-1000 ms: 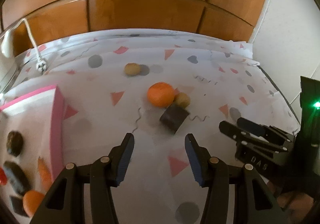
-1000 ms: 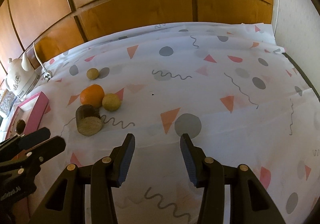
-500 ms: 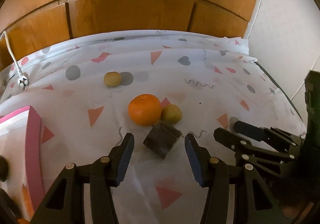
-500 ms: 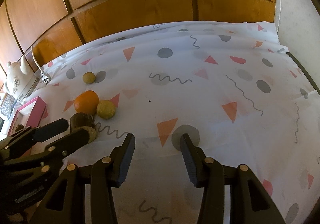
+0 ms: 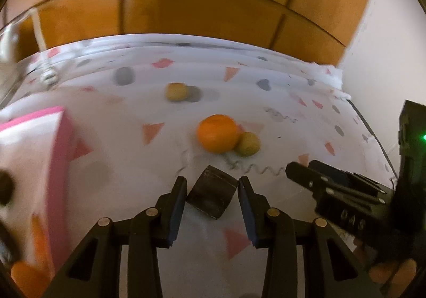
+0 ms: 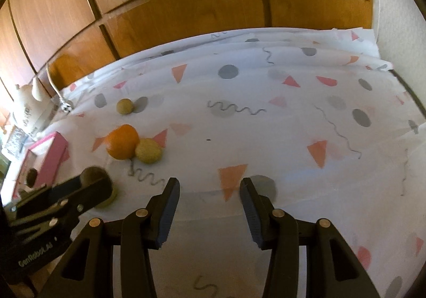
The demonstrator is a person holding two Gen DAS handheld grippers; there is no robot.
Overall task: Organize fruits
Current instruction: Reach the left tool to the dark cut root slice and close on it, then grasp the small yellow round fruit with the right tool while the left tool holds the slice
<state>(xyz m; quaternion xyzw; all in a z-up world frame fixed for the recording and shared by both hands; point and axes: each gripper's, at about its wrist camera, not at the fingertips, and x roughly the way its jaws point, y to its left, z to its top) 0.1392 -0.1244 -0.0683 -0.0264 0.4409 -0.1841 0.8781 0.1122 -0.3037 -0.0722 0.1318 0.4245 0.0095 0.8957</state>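
Note:
A dark brown fruit piece with a pale cut face sits between the fingers of my left gripper. The jaws are closing on it and both pads touch its sides. The right wrist view shows it as the same brown fruit piece in the left gripper. Just beyond lie an orange and a small yellow-green fruit touching it; another small one lies farther back. My right gripper stands open over bare cloth with nothing between its fingers.
A pink-walled tray at the left holds several fruits, among them an orange one. The patterned white tablecloth ends at wood panelling behind and a white wall at the right. A plug and cable lie at the back left.
My left gripper has narrowed onto the brown fruit piece, which has come away from the orange. The left view has swung back toward the pink tray. The right gripper has hardly moved.

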